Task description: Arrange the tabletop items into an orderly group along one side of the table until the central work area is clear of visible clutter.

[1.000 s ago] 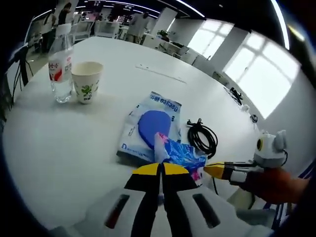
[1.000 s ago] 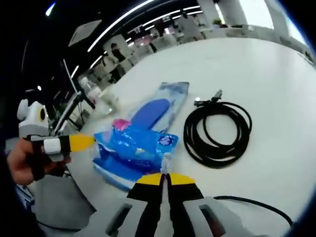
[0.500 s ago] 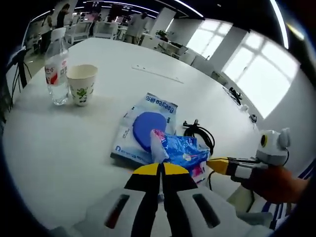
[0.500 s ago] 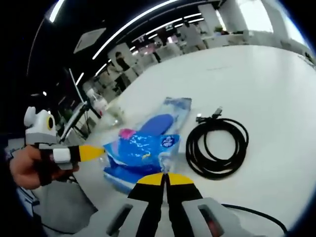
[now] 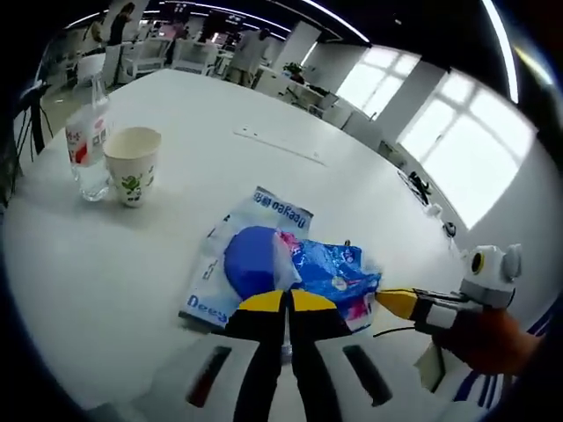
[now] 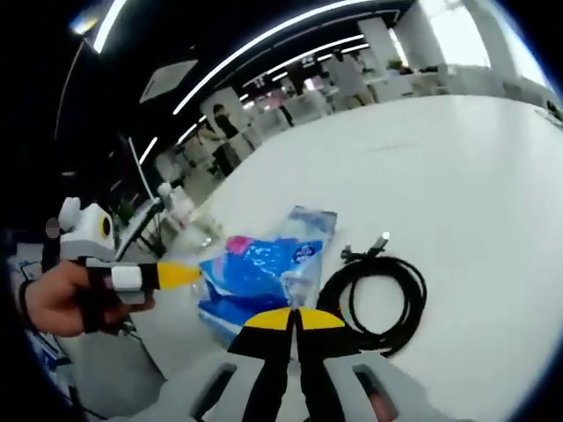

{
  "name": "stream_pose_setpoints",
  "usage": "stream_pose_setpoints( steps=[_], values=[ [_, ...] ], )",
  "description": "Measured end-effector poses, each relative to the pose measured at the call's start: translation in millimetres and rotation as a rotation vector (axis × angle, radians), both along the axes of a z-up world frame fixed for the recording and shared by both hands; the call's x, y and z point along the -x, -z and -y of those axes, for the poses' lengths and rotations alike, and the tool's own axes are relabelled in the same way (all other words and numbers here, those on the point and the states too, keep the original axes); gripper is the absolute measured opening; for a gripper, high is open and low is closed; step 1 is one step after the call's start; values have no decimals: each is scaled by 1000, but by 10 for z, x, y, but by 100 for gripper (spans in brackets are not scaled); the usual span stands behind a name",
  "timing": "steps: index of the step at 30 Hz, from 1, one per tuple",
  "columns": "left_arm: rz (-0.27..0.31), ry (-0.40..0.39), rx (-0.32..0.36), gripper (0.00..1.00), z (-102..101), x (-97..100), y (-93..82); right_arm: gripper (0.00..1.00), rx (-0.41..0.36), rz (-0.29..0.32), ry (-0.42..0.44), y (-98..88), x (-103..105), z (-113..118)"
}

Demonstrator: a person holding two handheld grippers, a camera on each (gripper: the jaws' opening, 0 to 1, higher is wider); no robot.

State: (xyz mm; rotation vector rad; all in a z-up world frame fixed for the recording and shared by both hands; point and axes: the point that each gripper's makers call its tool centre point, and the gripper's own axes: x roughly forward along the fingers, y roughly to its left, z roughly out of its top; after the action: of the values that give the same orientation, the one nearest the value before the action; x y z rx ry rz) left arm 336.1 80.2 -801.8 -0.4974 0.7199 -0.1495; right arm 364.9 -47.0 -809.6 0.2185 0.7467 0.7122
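Note:
A crinkly blue packet (image 5: 330,277) with a pink patch hangs between my two grippers, just above a flat white-and-blue pack (image 5: 230,272) with a blue oval on it. My left gripper (image 5: 286,294) is shut on the packet's near edge. My right gripper (image 5: 387,303), yellow-tipped and held in a hand, grips its far right corner. In the right gripper view the right gripper (image 6: 293,310) pinches a clear corner of the blue packet (image 6: 259,264), and the left gripper (image 6: 189,274) meets it from the left. A coiled black cable (image 6: 374,294) lies right of the packet.
A paper cup (image 5: 132,163) and a water bottle (image 5: 86,141) stand together at the far left of the white round table (image 5: 264,167). A thin white strip (image 5: 277,145) lies farther back. Chairs and desks fill the room behind.
Both grippers, still shut on the blue packet, have carried it over the flat pack; in the left gripper view it now hides most of the cable. Both cameras moved.

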Motion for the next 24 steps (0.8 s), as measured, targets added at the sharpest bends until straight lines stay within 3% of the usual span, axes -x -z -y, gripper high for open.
stream_pose_setpoints(
  steps=[12,19,24],
  values=[
    [67,93,-22,0,450,-925,-166,0,23,54,89,-47,-855,476],
    [71,138,-37,0,617,-1203,-173,0,33,60,129,-67,-1176,690],
    [59,148,-34,0,684,-1377,-80,0,34,57,153,-62,-1337,750]
  ],
)
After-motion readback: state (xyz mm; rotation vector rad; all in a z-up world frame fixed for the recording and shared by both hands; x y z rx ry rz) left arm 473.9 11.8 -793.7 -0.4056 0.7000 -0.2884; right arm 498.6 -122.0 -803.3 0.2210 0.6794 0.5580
